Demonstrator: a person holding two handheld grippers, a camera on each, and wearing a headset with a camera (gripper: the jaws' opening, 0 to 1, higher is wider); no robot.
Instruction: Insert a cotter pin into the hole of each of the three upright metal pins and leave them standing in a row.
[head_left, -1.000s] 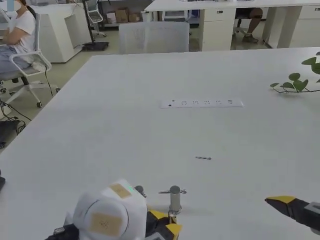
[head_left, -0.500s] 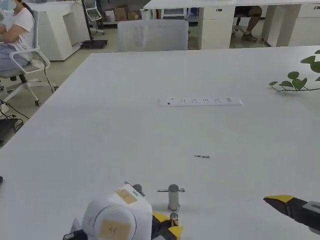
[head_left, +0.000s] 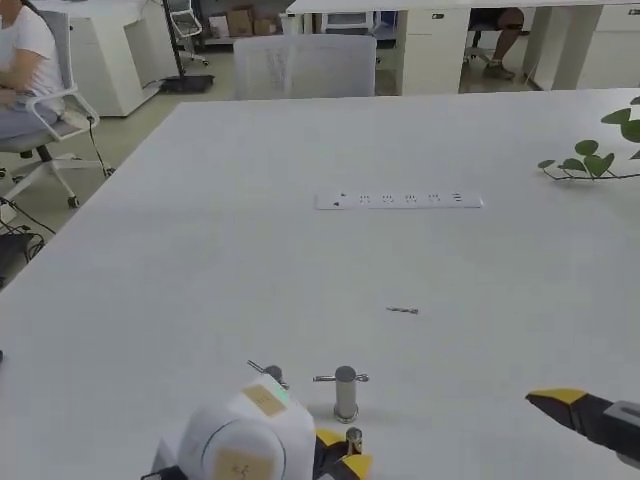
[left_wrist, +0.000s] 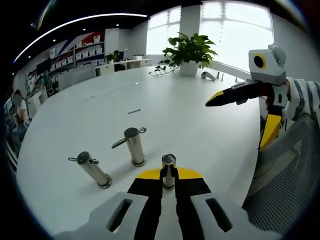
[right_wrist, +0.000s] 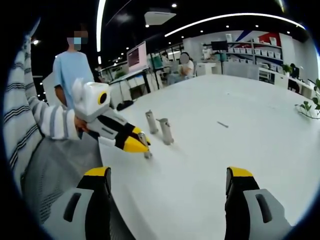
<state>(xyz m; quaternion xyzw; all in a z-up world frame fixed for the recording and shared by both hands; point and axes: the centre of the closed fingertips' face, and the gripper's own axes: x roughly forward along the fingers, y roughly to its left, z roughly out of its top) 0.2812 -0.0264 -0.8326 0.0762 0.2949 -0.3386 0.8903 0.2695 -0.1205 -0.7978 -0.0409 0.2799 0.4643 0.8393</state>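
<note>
1. My left gripper (left_wrist: 169, 176) is clamped on the near metal pin (left_wrist: 168, 161), which stands upright on the white table (head_left: 200, 260).
2. Just beside it stand the middle pin (left_wrist: 134, 146) and the far pin (left_wrist: 92, 169). The middle one carries a cotter pin (left_wrist: 120, 143) through its head, and so does the far one.
3. My right gripper (right_wrist: 167, 172) hangs well to the right of the row, jaws wide apart and holding nothing.
4. A loose cotter pin (head_left: 403, 310) lies on the table beyond the row. A power strip (head_left: 400, 200) sits farther back, and plant leaves (head_left: 590, 165) are at the right edge.
5. In the head view the left gripper's body hides most of the far pin.
</note>
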